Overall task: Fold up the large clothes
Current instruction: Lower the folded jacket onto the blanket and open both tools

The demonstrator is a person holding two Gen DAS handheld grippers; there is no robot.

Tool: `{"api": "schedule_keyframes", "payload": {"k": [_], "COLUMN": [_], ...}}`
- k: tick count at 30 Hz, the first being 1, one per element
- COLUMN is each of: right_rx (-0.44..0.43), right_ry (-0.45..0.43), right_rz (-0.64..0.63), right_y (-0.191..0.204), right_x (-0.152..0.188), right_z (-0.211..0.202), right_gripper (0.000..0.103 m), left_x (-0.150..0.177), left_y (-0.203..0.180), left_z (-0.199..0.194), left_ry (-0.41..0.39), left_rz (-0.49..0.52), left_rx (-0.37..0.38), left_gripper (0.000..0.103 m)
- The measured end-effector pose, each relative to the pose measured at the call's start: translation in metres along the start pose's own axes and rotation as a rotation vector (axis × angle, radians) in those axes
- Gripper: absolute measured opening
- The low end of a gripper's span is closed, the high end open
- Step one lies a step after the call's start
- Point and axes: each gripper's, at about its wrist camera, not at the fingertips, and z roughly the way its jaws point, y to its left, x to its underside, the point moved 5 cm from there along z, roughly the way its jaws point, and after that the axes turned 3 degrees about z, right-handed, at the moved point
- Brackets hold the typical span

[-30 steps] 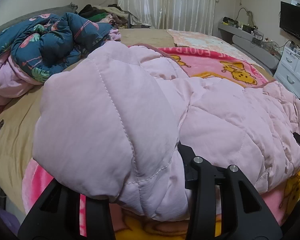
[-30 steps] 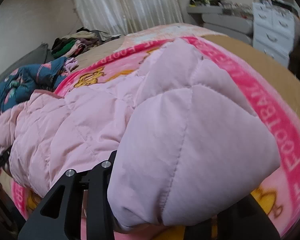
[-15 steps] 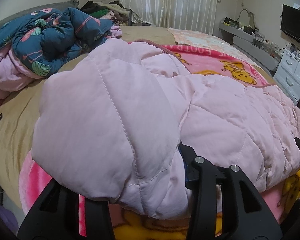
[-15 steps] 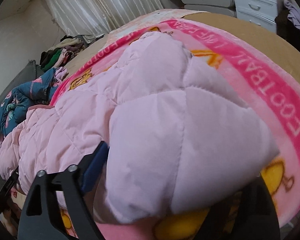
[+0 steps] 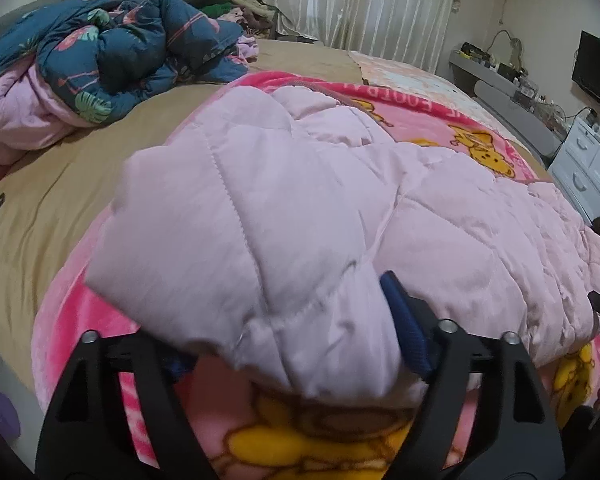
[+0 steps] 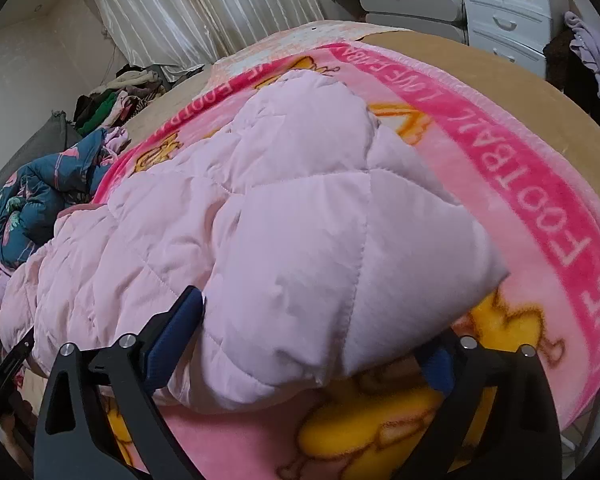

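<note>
Both jaws wide, coat (image 5: 340,208) corners loose.
My left gripper (image 5: 296,344) and right gripper (image 6: 316,344) only straddle the puffy fabric; I'd expect the fold to spring open.

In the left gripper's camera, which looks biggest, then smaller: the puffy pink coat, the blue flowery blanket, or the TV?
1. Pink coat, filling most of the picture, though nearest the camera.
2. Blue flowery blanket.
3. TV, far off and cut by the edge, so its true size is unsure.
</note>
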Motion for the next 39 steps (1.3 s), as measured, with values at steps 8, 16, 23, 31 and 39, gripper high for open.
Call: {"api": "schedule_keyframes", "payload": {"k": [8, 16, 23, 31, 39], "right_rx": [-0.01, 0.047, 0.033, -0.012, -0.072], "right_ry": [-0.014, -0.091, -0.257, -0.345, -0.352], "right_rz": [-0.007, -0.069, -0.149, -0.264, -0.359], "right_y": [-0.006, -0.017, -0.011, 0.013, 0.044], "right_x": [0.005, 0.008, 0.017, 0.042, 0.079], "right_z": [-0.011, -0.04, -0.109, -0.163, -0.191], "right_gripper": [0.099, 0.099, 0.099, 0.099, 0.099], "left_x": [0.011, 0.023, 0.034, 0.045, 0.074], "left_y": [0.01, 0.027, 0.027, -0.011, -0.052], "left_z": [-0.015, -0.047, -0.086, -0.128, -0.141], "left_ry": [-0.005, -0.047, -0.092, -0.165, -0.164], "left_rz": [-0.013, -0.035, -0.03, 0.025, 0.093], "left_rx": [-0.016, -0.084, -0.068, -0.015, 0.055], "left_gripper": [0.093, 0.094, 0.094, 0.094, 0.094]}}
